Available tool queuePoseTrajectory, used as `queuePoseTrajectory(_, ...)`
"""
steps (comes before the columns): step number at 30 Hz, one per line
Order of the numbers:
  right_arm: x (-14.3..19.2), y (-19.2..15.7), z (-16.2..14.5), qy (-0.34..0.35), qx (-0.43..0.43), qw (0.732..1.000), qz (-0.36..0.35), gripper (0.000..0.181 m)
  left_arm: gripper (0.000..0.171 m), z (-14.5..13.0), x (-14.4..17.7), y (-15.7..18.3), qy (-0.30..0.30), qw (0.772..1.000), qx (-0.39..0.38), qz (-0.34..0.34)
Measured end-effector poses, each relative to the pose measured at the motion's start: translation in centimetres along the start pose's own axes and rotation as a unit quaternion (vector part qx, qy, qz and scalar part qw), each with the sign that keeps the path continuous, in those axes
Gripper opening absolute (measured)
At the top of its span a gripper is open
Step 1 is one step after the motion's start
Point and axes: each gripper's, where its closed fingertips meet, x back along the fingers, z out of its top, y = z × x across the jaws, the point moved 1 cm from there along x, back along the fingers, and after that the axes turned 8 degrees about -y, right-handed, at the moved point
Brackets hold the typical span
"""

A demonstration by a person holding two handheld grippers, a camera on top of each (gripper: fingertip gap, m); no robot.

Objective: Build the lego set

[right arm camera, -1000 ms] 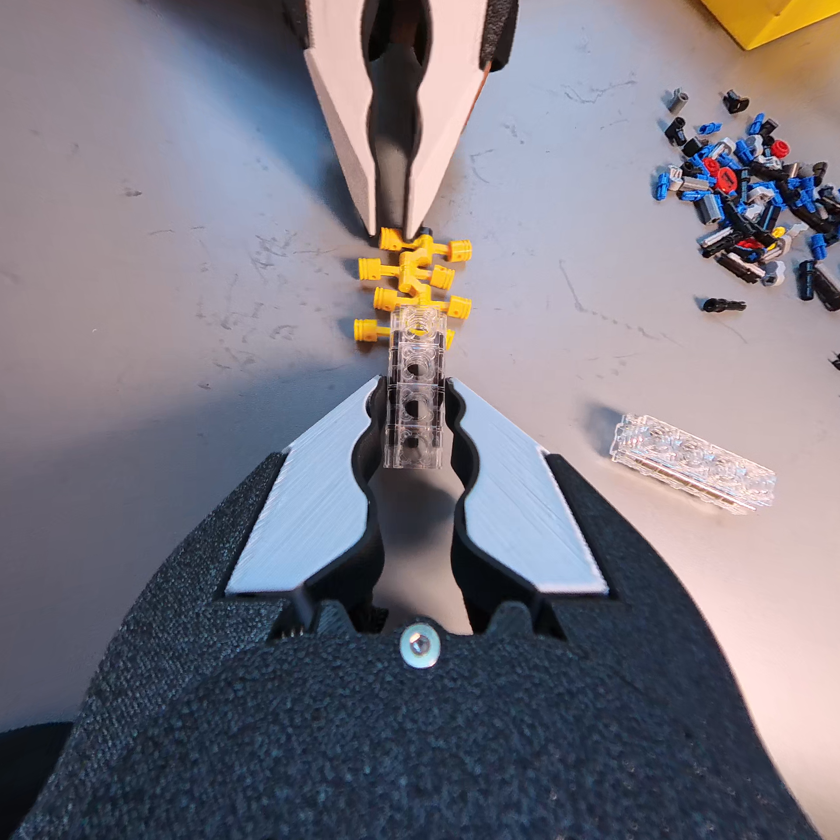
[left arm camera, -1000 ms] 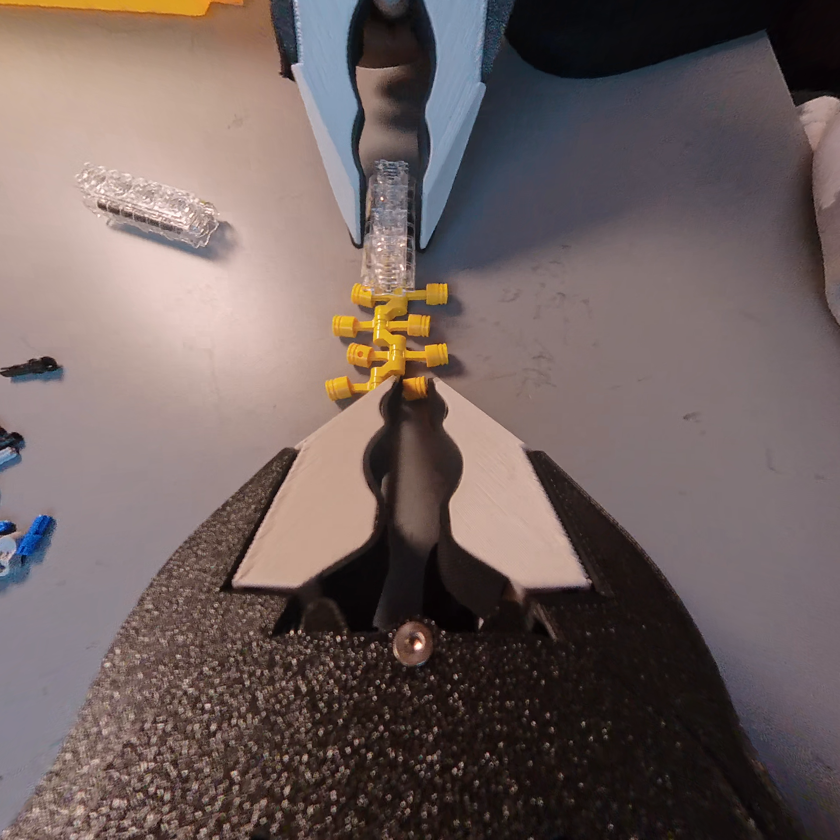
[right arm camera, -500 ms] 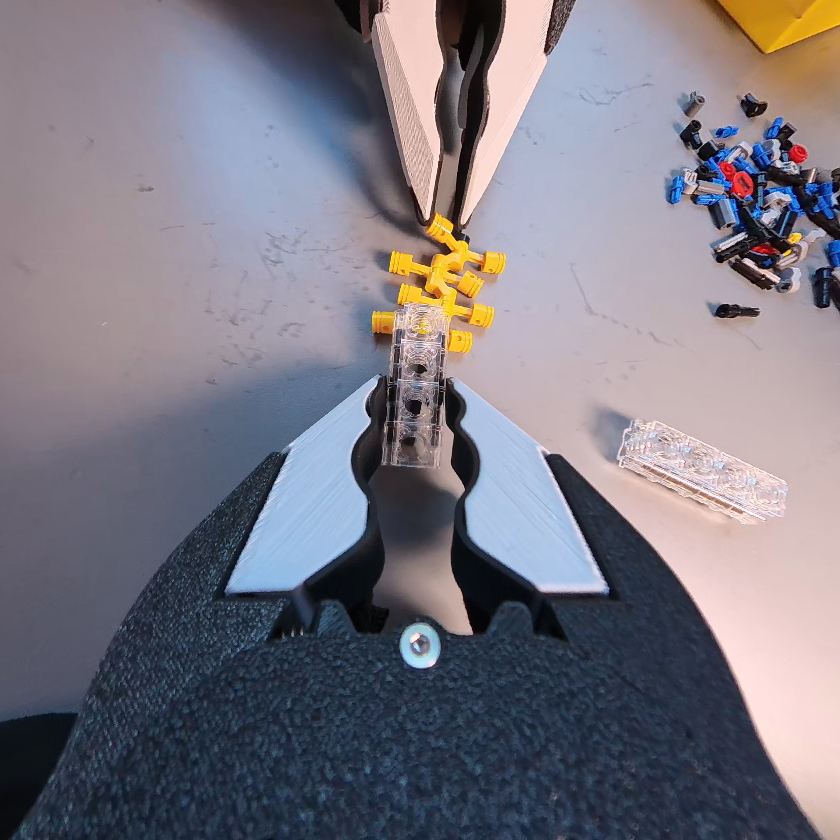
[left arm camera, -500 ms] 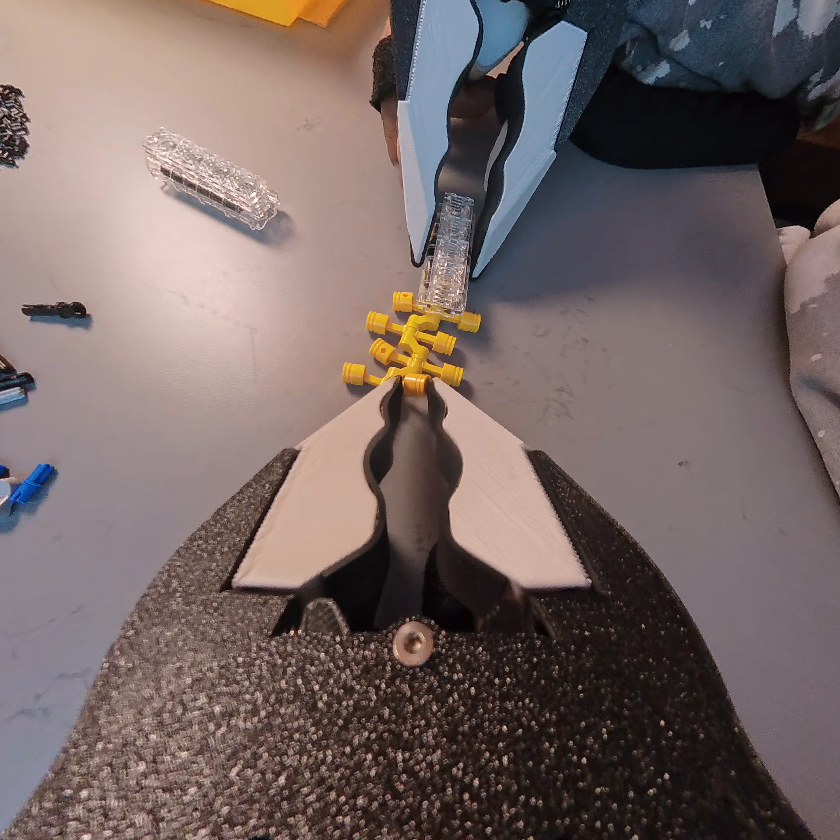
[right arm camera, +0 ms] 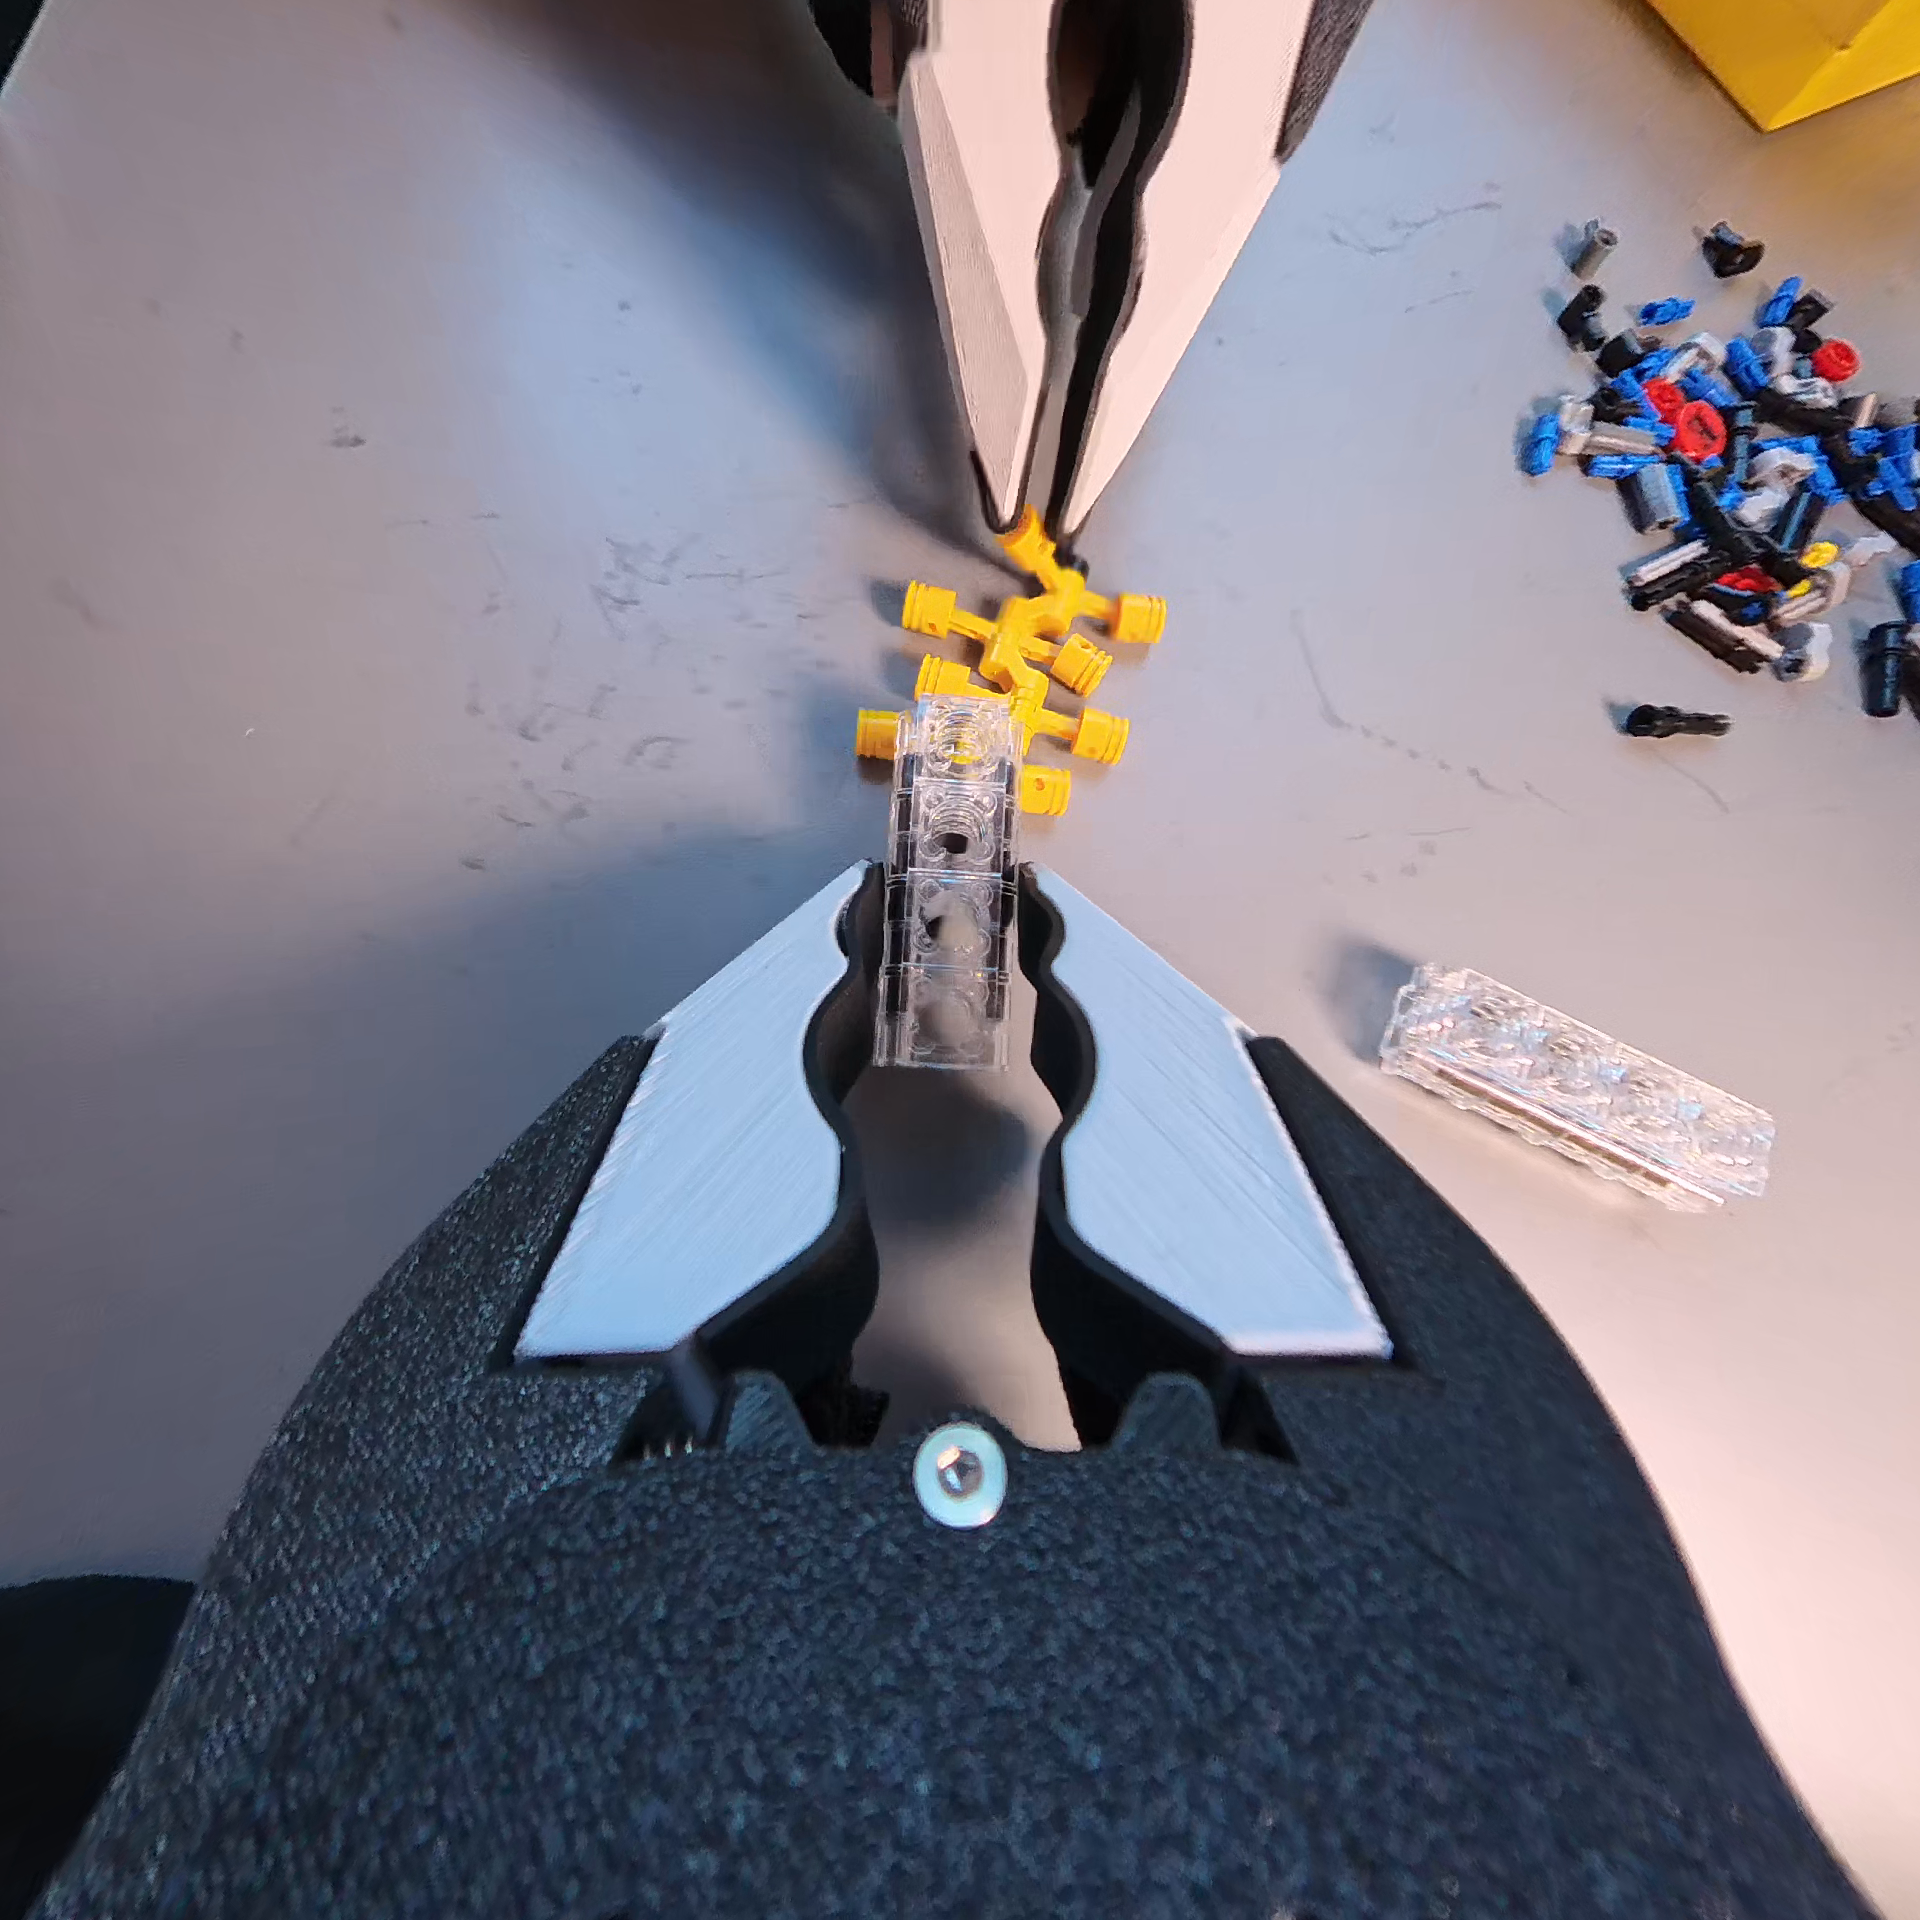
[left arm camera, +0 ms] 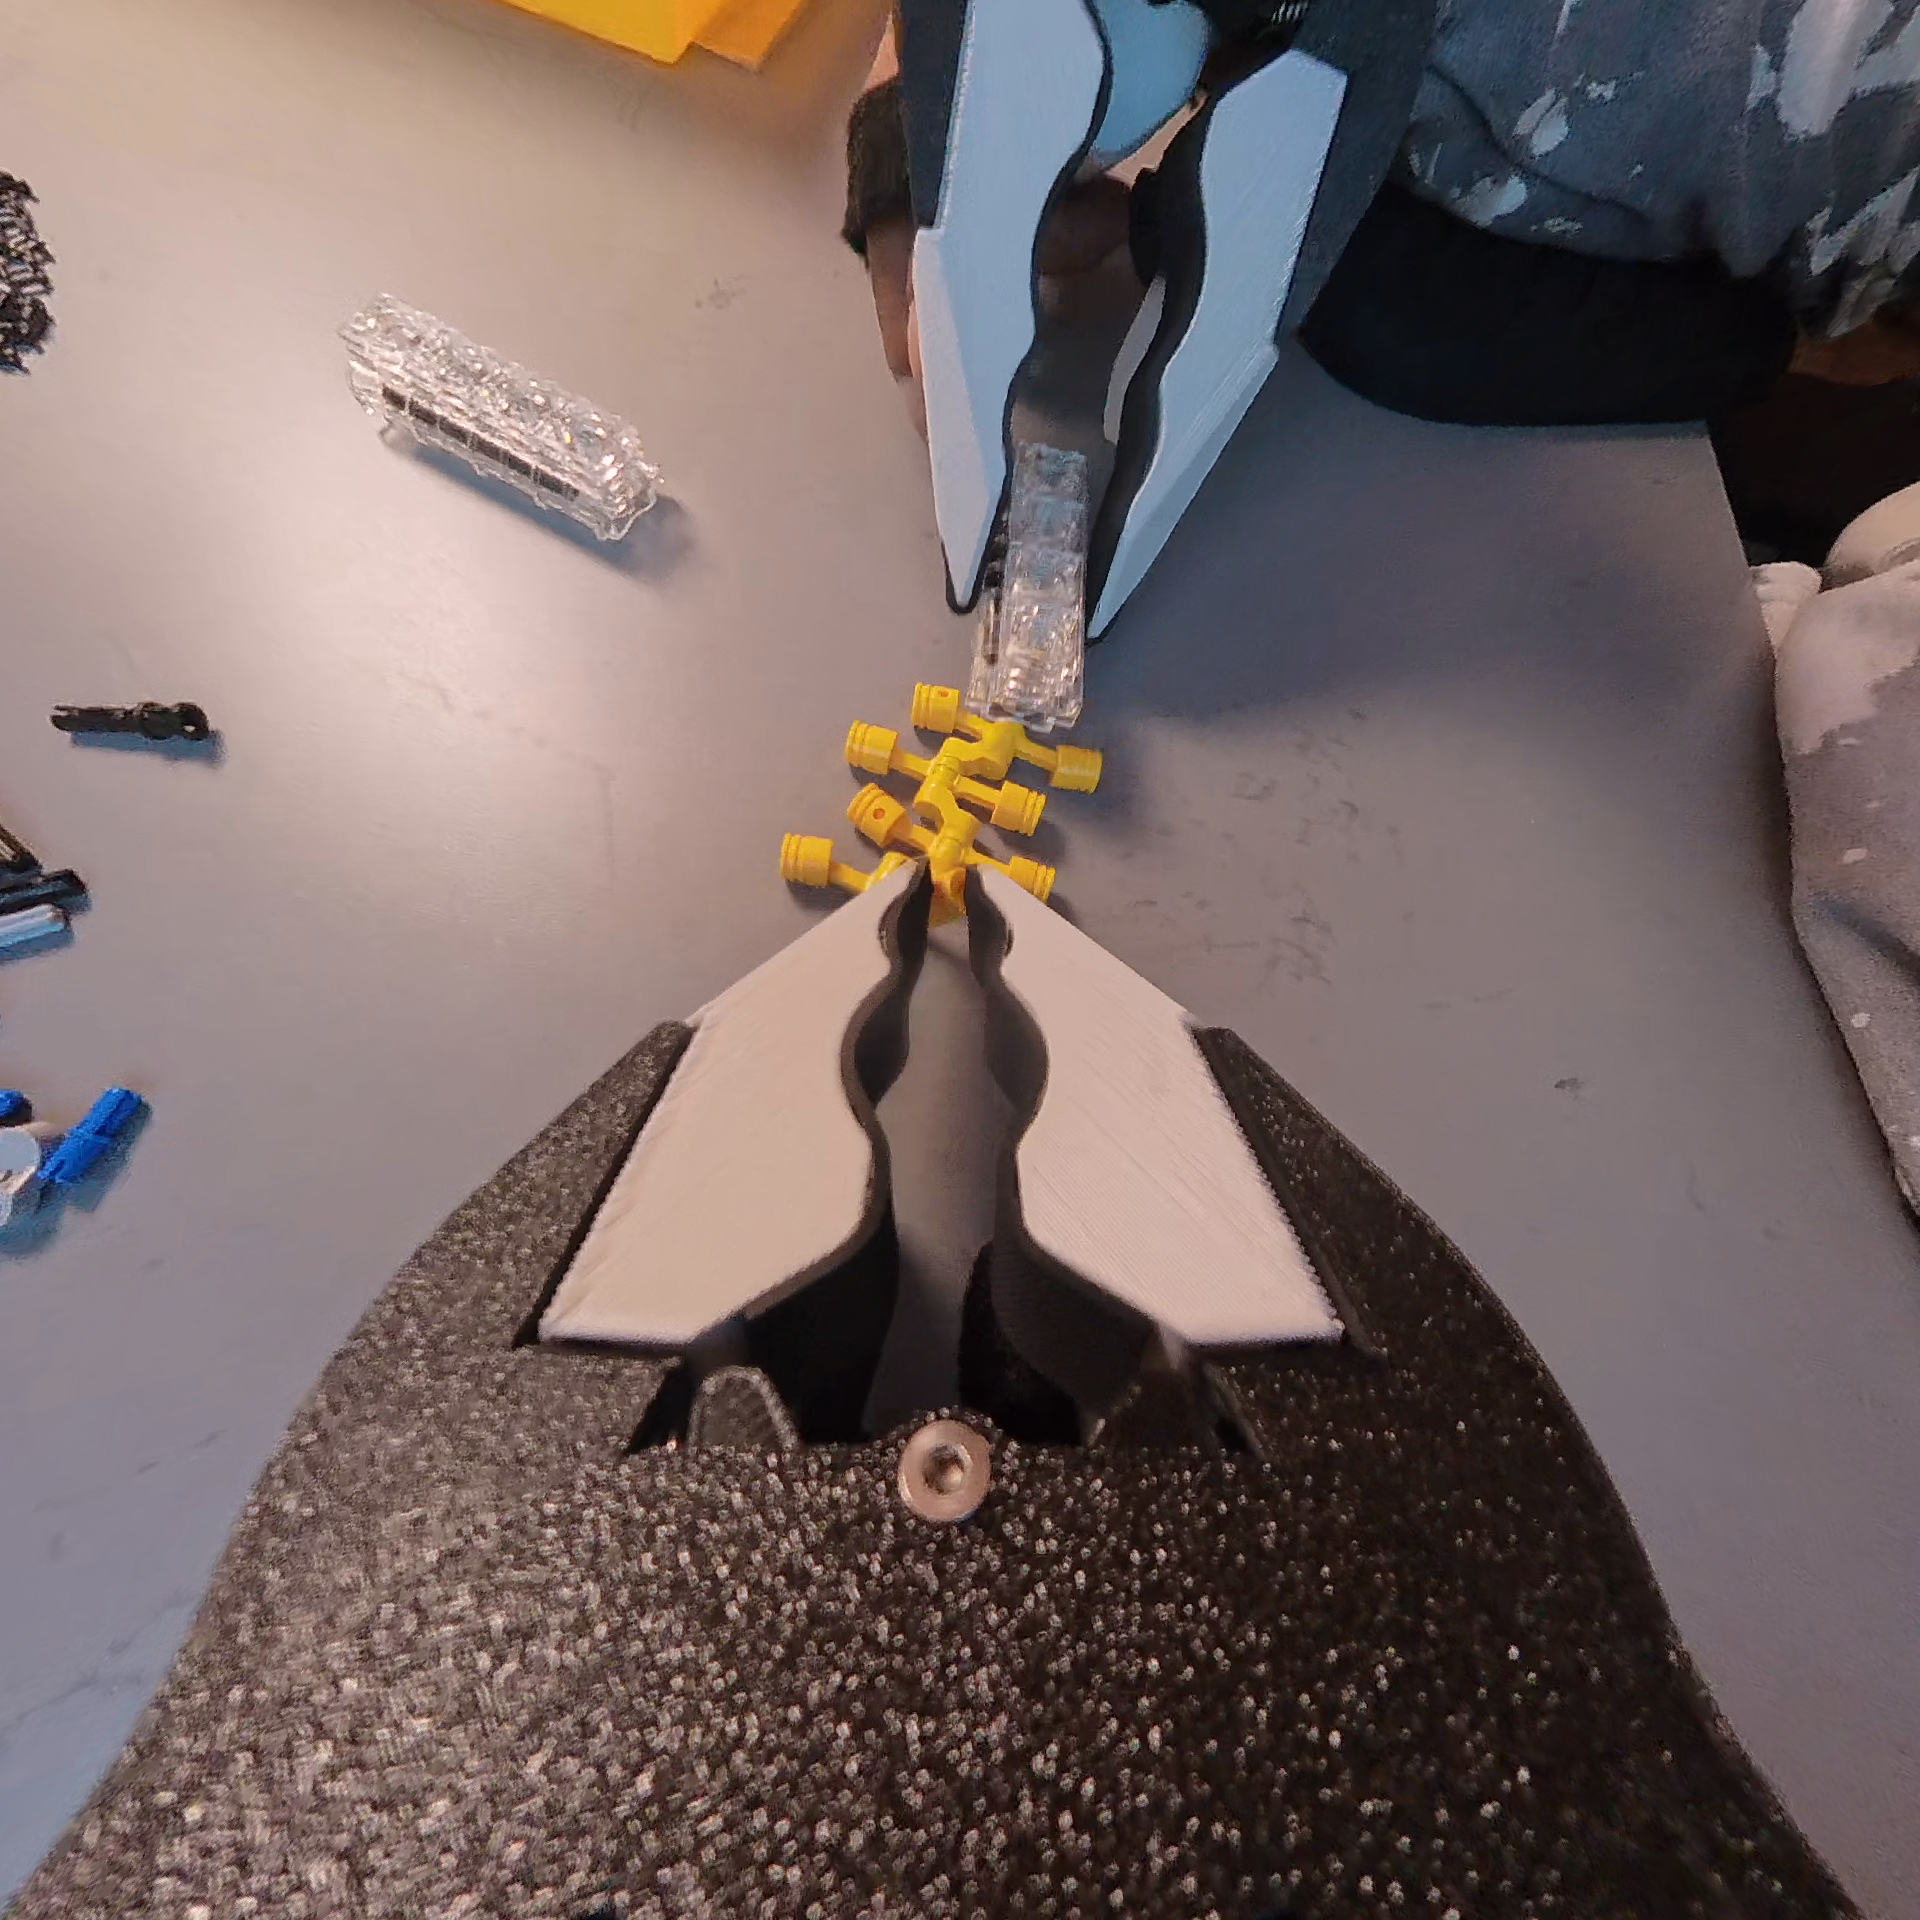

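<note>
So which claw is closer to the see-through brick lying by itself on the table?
Right. The right claw is just beside the loose brick; the left claw sits farther off, past the yellow part.

Hobby workbench: grey table [left arm camera: 416,1039], loose bricks [right arm camera: 1756,499]

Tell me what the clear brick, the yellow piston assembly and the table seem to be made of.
Clear brick: transparent glossy plastic, by the look; its inner tubes show through. Piston assembly: opaque yellow moulded plastic with a slight sheen. Table: smooth matt grey, scuffed; laminate or painted surface, cannot tell which.
</note>
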Motion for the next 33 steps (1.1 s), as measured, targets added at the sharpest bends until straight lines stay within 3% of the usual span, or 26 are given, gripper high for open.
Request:
queuePoseTrajectory(4,1.1,1.5,1.7,0.038,-0.029,0.998,-0.03,0.025,0.0,-0.5,-0.3,-0.8,-0.017,1.0,0.007,0.011)
queuePoseTrajectory(18,-2.5,5.1,1.8,-0.062,-0.034,0.994,-0.087,0.024,0.006,-0.6,0.6,-1.9,-0.007,0.999,0.001,0.041)
queuePoseTrajectory(22,-2.6,5.1,1.9,-0.078,-0.017,0.993,-0.084,0.024,0.015,-1.7,0.4,-1.2,-0.03,0.998,-0.034,0.039)
queuePoseTrajectory(29,-3.2,4.3,2.8,-0.062,0.001,0.996,-0.063,0.024,0.012,-1.8,-0.7,0.5,-0.055,0.983,-0.159,0.076)
queuePoseTrajectory(33,-3.3,4.2,2.8,-0.049,-0.001,0.997,-0.056,0.024,0.011,-1.7,-0.8,0.6,-0.065,0.977,-0.185,0.085)
